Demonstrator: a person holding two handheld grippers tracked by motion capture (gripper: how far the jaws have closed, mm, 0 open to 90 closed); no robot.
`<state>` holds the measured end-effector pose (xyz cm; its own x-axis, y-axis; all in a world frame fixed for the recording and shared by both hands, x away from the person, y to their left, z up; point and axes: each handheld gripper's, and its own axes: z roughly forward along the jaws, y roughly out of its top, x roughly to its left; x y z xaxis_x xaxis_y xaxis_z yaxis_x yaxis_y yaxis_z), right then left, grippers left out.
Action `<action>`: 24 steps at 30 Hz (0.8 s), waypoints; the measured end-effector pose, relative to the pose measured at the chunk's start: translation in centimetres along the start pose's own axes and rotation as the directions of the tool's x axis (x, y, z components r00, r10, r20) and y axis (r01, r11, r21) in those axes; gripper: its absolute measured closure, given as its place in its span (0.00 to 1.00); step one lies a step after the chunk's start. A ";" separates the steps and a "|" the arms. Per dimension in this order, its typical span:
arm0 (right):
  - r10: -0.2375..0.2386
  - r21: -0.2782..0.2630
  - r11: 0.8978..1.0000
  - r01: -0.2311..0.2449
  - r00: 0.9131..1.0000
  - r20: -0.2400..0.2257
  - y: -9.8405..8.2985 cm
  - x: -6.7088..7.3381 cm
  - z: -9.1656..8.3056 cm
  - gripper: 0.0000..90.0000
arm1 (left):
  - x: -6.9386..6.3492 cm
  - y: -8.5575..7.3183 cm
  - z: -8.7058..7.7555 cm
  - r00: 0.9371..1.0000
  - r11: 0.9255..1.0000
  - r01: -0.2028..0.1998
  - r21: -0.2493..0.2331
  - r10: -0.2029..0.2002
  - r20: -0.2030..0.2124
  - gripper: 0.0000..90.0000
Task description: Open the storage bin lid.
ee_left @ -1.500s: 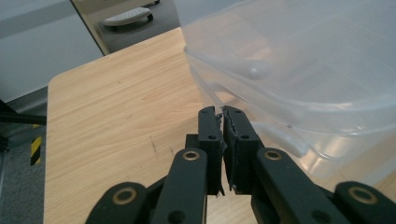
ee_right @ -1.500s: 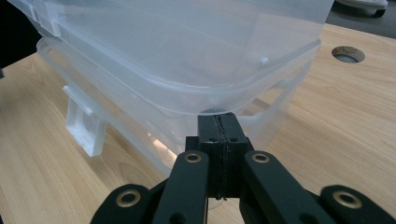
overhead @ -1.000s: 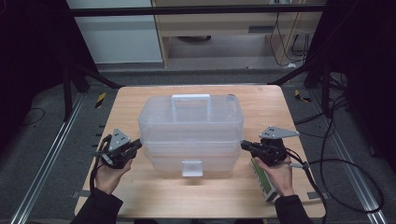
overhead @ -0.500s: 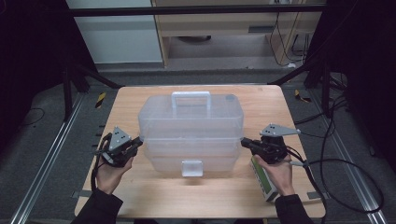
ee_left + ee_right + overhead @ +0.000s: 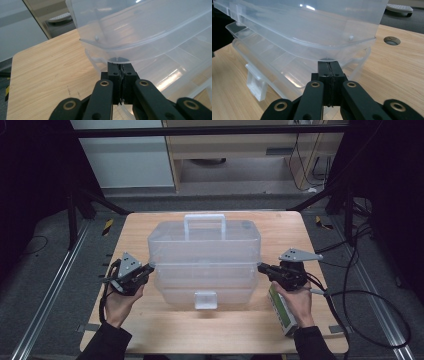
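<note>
High view: a clear, translucent plastic storage box with a moulded carry handle on its lid (image 5: 205, 262) sits at the centre of a light wooden table (image 5: 165, 325), its handle toward twelve o'clock and a small front latch toward six. The left gripper (image 5: 148, 268) comes in at the box's nine o'clock side, its tips at the seam between lid and base. The right gripper (image 5: 261, 268) meets the same seam at the three o'clock side. A hand holds each gripper from below. A green-and-white oblong carton (image 5: 281, 312) lies on the table at about four o'clock from the box, partly under the right forearm.

Left gripper view: the left gripper (image 5: 120, 68) has its two black jaws clenched together, tips tucked just under the overhanging lid rim of the box (image 5: 150, 30). Whether any plastic is pinched between them cannot be told. The table (image 5: 45, 75) spreads toward nine o'clock.

Right gripper view: the right gripper (image 5: 328, 66) is likewise clenched, jaws pressed flat together with their tips under the lid rim of the box (image 5: 299, 27). The front latch hangs at eight o'clock. A round cable hole (image 5: 391, 40) in the table (image 5: 397, 75) lies at two o'clock.
</note>
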<state>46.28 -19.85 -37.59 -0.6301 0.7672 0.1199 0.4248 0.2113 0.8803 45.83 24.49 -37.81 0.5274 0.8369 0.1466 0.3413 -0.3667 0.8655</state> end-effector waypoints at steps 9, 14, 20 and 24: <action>-0.003 -0.007 1.000 0.003 1.000 0.012 0.5 -0.1 0.1 1.00 | 0.1 0.3 0.3 1.000 1.000 0.004 -0.013 -0.005 -0.015 0.97; -0.008 -0.010 1.000 0.008 1.000 0.009 0.5 0.1 0.2 1.00 | 0.0 0.1 0.5 0.999 1.000 0.003 -0.007 -0.003 -0.033 0.94; -0.010 -0.010 1.000 0.010 1.000 0.009 0.5 0.1 0.2 1.00 | 0.0 -0.1 0.4 0.997 1.000 -0.001 -0.030 -0.002 -0.073 0.78; -0.011 -0.009 1.000 0.011 1.000 0.009 0.5 0.1 0.1 1.00 | -0.2 0.2 0.4 0.997 0.999 -0.011 -0.049 0.007 -0.080 0.72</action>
<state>46.51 -19.62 -37.21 -0.6290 0.7701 0.1066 0.4124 0.2143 0.8854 46.11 24.09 -37.89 0.4661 0.8640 0.1903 0.2974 -0.3556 0.8861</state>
